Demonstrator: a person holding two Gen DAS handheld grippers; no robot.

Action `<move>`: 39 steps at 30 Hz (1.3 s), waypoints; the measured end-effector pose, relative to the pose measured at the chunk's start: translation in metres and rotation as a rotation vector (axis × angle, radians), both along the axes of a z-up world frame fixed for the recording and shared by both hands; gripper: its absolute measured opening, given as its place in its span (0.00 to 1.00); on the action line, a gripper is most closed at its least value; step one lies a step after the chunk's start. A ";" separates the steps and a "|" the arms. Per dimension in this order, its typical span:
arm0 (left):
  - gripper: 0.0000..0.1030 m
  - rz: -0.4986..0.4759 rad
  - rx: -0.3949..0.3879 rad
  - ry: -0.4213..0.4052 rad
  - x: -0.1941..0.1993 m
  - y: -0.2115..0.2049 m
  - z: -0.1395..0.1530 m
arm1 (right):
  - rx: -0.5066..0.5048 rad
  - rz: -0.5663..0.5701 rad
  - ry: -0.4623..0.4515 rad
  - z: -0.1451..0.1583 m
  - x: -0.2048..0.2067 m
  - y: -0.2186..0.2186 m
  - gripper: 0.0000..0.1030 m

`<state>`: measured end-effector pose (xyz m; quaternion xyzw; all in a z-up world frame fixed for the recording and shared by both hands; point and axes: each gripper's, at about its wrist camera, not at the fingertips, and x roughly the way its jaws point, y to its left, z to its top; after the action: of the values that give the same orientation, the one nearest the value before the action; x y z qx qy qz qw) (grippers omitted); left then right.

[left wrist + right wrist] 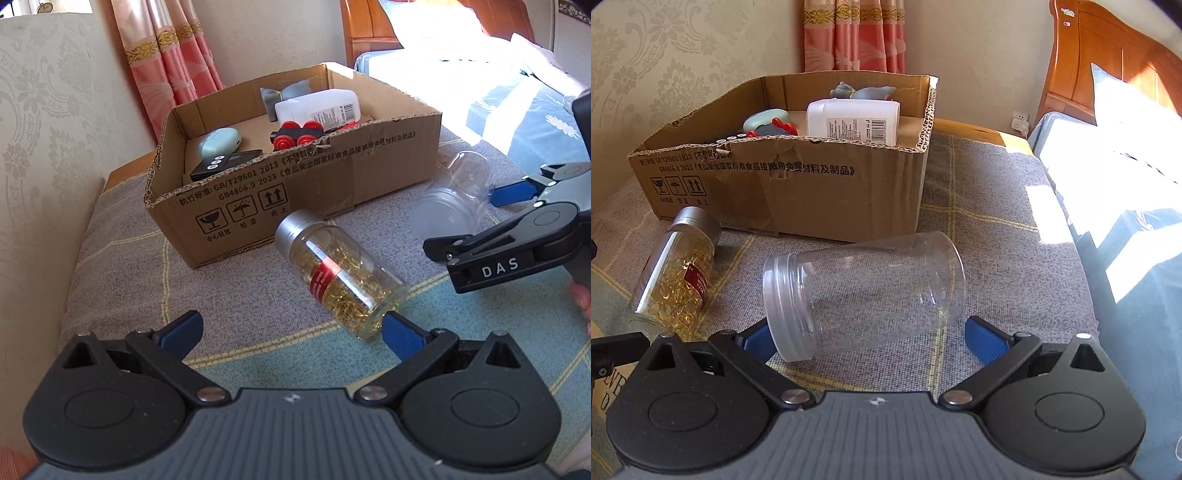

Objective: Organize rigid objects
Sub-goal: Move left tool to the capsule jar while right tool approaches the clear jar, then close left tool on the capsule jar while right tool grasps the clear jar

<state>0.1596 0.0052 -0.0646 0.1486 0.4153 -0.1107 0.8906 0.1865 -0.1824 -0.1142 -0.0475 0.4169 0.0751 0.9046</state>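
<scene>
A glass bottle of golden capsules with a silver cap lies on its side on the grey plaid cloth, just ahead of my open left gripper; its base sits near the right blue pad. The same capsule bottle shows at the left of the right wrist view. An empty clear plastic jar lies on its side between the wide-open blue pads of my right gripper, its lid end by the left pad. In the left wrist view the clear jar lies beside the right gripper.
An open cardboard box stands behind both bottles, holding a white bottle, a red-wheeled toy, a pale green case and a black device. A wall and pink curtain lie behind; a sunlit bed is at right.
</scene>
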 end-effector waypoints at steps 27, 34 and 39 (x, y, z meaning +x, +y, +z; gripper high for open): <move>0.91 -0.091 -0.040 -0.021 0.044 -0.017 -0.014 | 0.005 0.065 -0.018 0.000 -0.015 -0.012 1.00; 0.91 0.090 -0.073 -0.002 0.027 0.021 -0.014 | 0.006 0.059 -0.028 -0.001 -0.017 -0.011 1.00; 0.92 0.157 -0.057 -0.007 0.024 0.037 -0.016 | 0.008 0.061 -0.037 -0.002 -0.017 -0.010 1.00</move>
<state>0.1832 0.0421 -0.0804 0.0906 0.4193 -0.0519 0.9018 0.1698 -0.1923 -0.1162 -0.0578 0.3981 0.1034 0.9097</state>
